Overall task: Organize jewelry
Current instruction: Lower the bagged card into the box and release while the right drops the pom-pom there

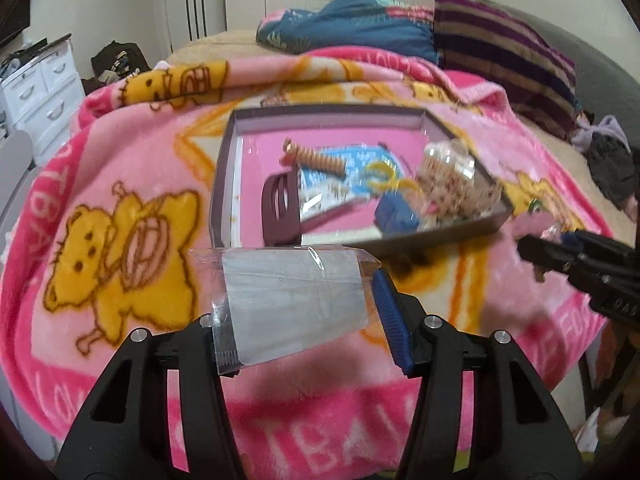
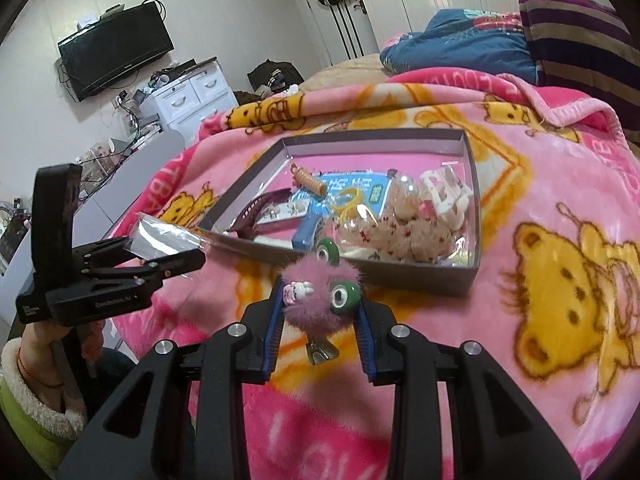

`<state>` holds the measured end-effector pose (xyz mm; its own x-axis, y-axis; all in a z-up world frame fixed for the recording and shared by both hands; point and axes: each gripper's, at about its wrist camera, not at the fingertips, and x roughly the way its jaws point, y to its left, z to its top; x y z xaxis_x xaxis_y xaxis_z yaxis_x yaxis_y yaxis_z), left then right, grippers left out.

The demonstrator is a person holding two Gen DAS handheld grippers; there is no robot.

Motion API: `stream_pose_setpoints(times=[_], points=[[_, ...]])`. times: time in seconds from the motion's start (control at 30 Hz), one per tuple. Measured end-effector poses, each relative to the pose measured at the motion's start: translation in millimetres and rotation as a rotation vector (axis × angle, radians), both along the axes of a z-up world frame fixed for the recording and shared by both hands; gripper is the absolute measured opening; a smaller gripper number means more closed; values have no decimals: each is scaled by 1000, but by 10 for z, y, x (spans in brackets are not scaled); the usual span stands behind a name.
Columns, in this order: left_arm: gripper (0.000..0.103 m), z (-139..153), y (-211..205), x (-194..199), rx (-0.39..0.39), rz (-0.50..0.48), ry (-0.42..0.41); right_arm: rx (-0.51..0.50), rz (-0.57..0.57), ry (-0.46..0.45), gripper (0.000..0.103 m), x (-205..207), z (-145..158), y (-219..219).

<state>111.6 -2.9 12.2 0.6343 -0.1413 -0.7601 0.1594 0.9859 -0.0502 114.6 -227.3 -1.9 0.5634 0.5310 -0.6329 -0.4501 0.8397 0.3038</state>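
Right gripper [image 2: 320,312], frame centre, clamped on fuzzy pink hair clip [image 2: 316,296]; left gripper [image 1: 304,312] pinching clear plastic sleeve [image 1: 292,304]. Best carried level over the near wall, then released low. Box [image 2: 472,184] above centre: holding coil tie [image 2: 310,180], blue card [image 2: 348,188], beaded packet [image 2: 396,224].

Pink bear blanket [image 2: 560,208], striped pillow [image 2: 580,32], white drawers [image 2: 192,88] — wall television [image 2: 116,48]
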Motion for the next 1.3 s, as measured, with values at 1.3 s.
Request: stream_pose_setpoints(times=[1.3], points=[[45, 91, -259, 778, -105, 21, -49, -55, -89, -80, 31, 792, 205, 17]])
